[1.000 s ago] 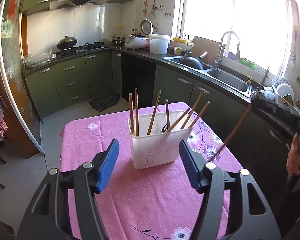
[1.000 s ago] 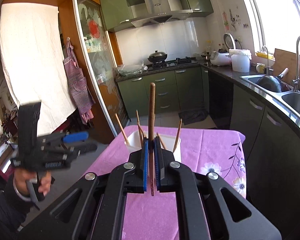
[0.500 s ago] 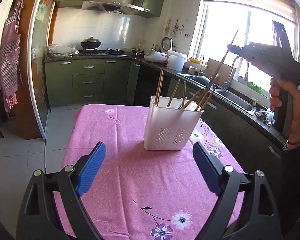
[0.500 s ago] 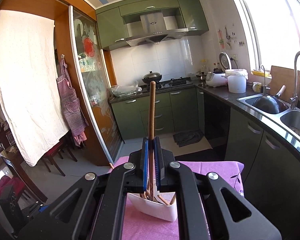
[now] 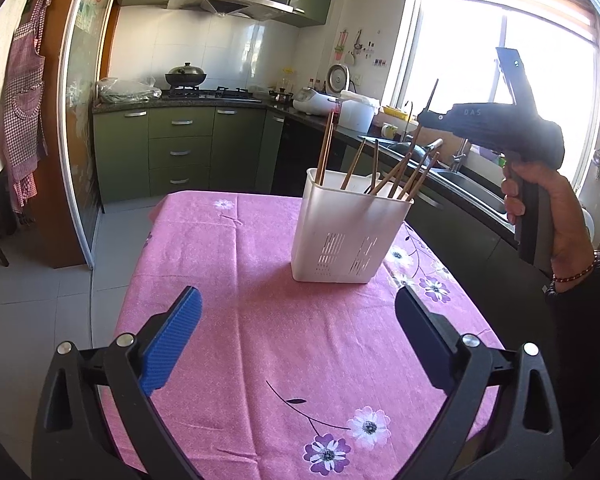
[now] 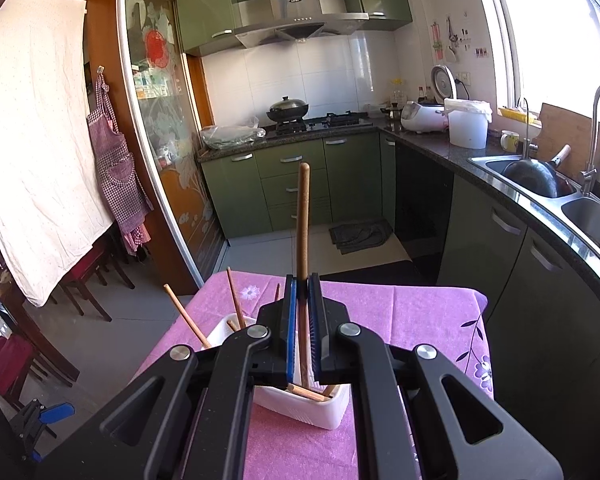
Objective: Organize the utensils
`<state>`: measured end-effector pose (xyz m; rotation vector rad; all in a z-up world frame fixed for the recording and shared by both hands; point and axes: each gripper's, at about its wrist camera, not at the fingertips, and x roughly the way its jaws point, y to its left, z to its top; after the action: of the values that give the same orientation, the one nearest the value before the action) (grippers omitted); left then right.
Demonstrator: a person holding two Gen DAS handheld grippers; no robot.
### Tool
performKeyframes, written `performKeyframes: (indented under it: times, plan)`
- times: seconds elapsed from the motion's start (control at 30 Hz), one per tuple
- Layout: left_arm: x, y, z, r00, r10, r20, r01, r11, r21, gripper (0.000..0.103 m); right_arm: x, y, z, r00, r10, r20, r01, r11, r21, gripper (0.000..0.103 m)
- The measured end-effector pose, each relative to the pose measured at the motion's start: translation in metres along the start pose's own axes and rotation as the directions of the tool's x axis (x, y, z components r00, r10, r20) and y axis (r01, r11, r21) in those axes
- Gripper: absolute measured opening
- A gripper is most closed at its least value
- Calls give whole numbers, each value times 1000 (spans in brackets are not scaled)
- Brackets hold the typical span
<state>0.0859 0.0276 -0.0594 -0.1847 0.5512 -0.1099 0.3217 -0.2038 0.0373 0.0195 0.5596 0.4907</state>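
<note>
The right gripper [image 6: 303, 332] hangs above the white utensil holder [image 5: 350, 228], pads clamped on one upright chopstick [image 6: 302, 220] (its lower end inside the rim). The left gripper [image 5: 296, 344] sits low over bare pink tablecloth [image 5: 260, 320], fingers wide apart, short of the holder.

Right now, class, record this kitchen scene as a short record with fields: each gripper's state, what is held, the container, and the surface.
left gripper: open, holding nothing, above the pink floral tablecloth
right gripper: shut on a brown wooden chopstick, over the holder
container: white slotted plastic utensil holder, upright on the tablecloth
contents: several wooden chopsticks, leaning
</note>
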Motion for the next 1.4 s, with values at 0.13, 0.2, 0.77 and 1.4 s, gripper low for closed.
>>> performKeyframes:
  times: [0.13, 0.2, 0.77, 1.4]
  plan:
    - [-1, -1, -1, 1000, -1, -5, 1, 1000, 1, 94, 1, -2, -2, 1000, 13, -4, -13, 1000, 3, 25]
    - [-3, -2, -2, 1000, 4, -1, -4, 1000, 6, 96, -11, -1, -1, 999, 19, 26, -19, 1000, -1, 25]
    - [-9, 4, -28, 999, 43, -5, -43, 999, 12, 96, -145, -21, -167, 994, 22, 104, -29, 997, 72, 98]
    - [-81, -17, -51, 994, 63, 88, -69, 995, 70, 96, -244, 32, -248, 970, -114, 214, 124, 992, -31, 98]
